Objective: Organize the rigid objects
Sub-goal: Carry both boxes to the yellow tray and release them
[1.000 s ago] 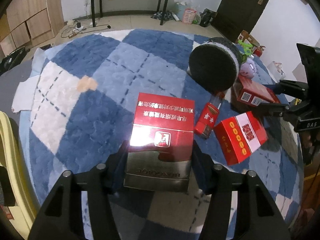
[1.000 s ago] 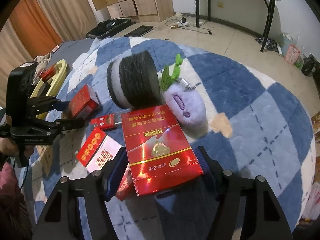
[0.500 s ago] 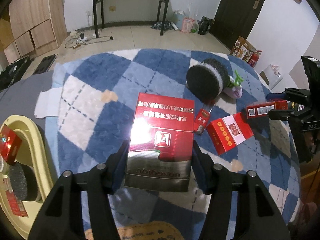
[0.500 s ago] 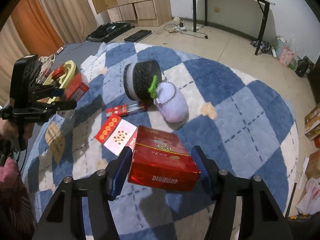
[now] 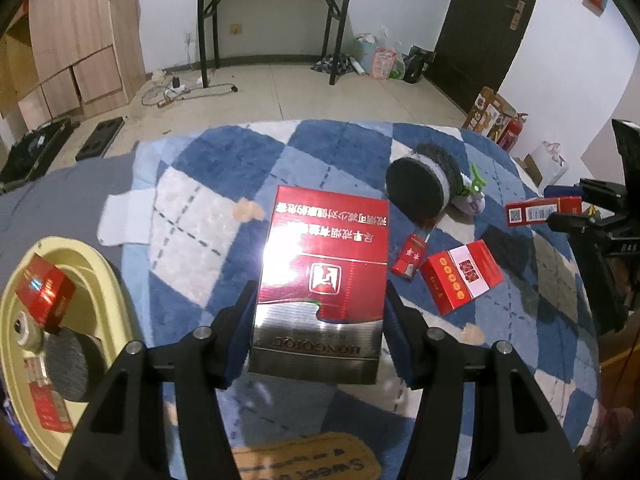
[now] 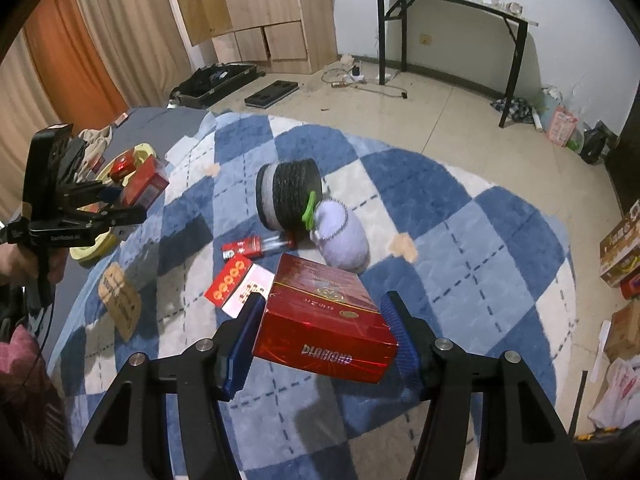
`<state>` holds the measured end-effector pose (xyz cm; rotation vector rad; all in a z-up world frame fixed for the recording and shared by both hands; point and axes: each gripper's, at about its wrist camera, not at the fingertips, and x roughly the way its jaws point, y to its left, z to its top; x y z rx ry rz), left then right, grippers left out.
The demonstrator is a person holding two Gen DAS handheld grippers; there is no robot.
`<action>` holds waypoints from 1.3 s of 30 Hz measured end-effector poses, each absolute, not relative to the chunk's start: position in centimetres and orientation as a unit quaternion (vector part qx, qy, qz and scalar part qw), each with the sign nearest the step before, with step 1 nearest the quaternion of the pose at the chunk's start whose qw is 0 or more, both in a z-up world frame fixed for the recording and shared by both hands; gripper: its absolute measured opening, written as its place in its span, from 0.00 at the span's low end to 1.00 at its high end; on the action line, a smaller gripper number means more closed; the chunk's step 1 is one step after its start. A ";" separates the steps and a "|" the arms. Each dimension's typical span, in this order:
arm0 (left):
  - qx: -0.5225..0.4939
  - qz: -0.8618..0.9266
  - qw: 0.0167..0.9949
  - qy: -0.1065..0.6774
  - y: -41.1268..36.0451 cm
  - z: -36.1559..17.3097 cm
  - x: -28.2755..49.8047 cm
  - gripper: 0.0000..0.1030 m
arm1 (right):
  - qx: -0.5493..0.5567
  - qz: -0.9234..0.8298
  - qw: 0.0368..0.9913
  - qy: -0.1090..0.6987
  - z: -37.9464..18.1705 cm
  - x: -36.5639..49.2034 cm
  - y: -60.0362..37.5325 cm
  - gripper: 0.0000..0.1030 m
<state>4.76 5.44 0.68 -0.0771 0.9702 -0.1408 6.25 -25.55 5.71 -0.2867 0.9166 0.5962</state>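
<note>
Red-and-silver box (image 5: 320,288) clamped between left gripper (image 5: 318,340) fingers, raised higher above rug (image 5: 192,216) | red DIAMOND box (image 6: 324,324) gripped by right gripper (image 6: 324,340), lifted further | yellow basin (image 5: 108,280) now seen.

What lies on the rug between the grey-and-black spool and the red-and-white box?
In the right wrist view, a small red lighter lies between the spool and the red-and-white box, on the rug.

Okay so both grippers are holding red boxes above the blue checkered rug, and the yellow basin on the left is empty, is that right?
Not quite: the yellow basin is not empty. The left wrist view shows a red box and other items inside. The rest holds: the left gripper and right gripper each grip a red box above the rug.
</note>
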 end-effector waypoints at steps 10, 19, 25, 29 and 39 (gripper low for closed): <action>-0.099 0.007 0.905 0.415 15.5 4.5 1.2 0.58 | -0.118 0.312 0.852 0.403 8.7 4.5 -23.7 0.58; -0.163 0.141 0.911 0.352 25.7 5.1 -3.5 0.58 | -0.115 0.386 0.829 0.387 8.9 4.2 -14.5 0.58; -0.188 0.175 0.888 0.383 28.3 1.4 -4.9 0.58 | -0.134 0.445 0.798 0.383 7.4 3.0 -5.8 0.58; -0.202 0.182 0.875 0.400 30.4 -0.8 -6.4 0.58 | -0.158 0.472 0.787 0.366 5.7 2.6 0.3 0.58; -0.233 0.185 0.846 0.442 31.9 -5.2 -7.4 0.58 | -0.191 0.466 0.799 0.329 0.5 2.1 10.3 0.58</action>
